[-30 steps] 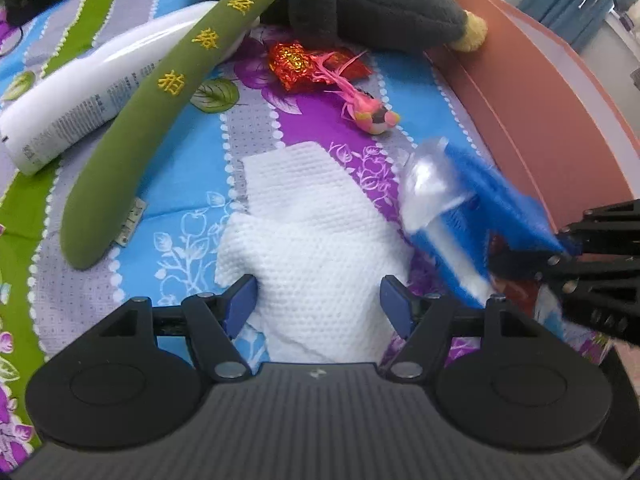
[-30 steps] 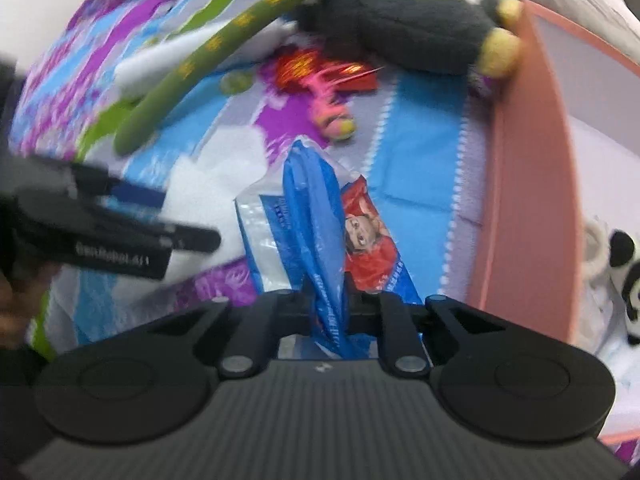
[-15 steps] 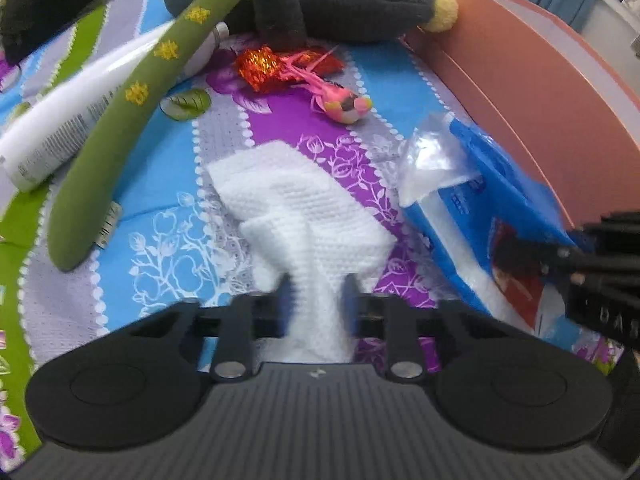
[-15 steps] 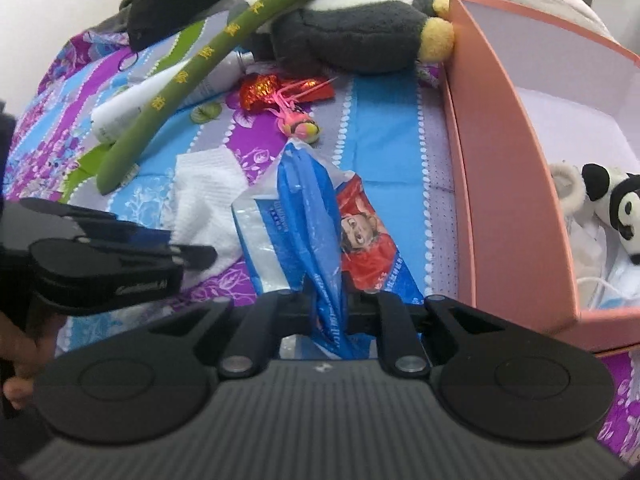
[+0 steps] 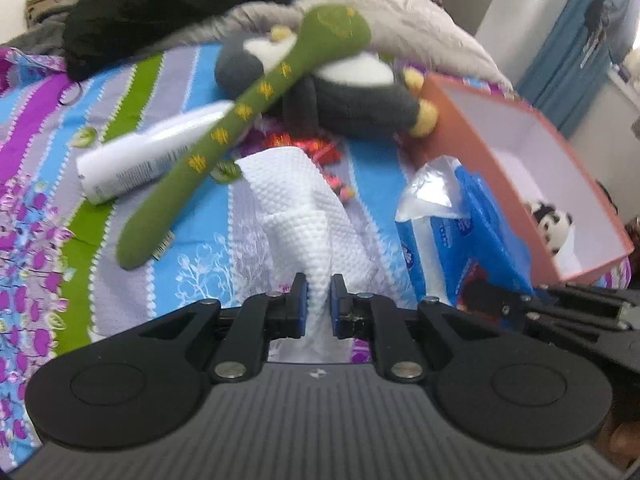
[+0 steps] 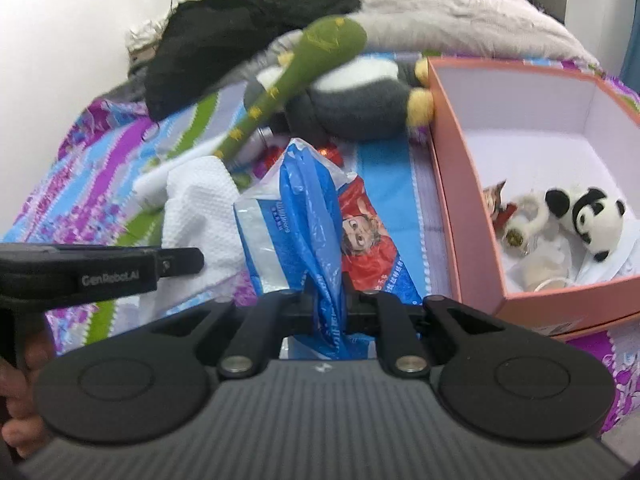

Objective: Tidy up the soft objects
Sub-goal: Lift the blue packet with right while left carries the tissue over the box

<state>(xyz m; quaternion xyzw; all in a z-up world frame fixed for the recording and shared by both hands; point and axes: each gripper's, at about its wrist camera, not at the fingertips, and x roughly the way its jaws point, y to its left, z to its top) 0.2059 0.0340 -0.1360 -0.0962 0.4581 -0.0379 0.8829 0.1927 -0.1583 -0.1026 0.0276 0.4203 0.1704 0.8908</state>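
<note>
Beside the pink box (image 6: 460,216), bare blue sheet (image 6: 384,168)

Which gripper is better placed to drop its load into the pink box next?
Right, probably. The right gripper, shut on the tissue pack, sits beside the pink box. The left gripper, shut on the white cloth, is farther over, with the pack between.

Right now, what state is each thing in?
left gripper: shut on the white cloth.
right gripper: shut on the blue tissue pack.
pink box: open, small panda toy lying inside.
green plush stick: lying across the penguin plush.
white bottle: on its side.
</note>
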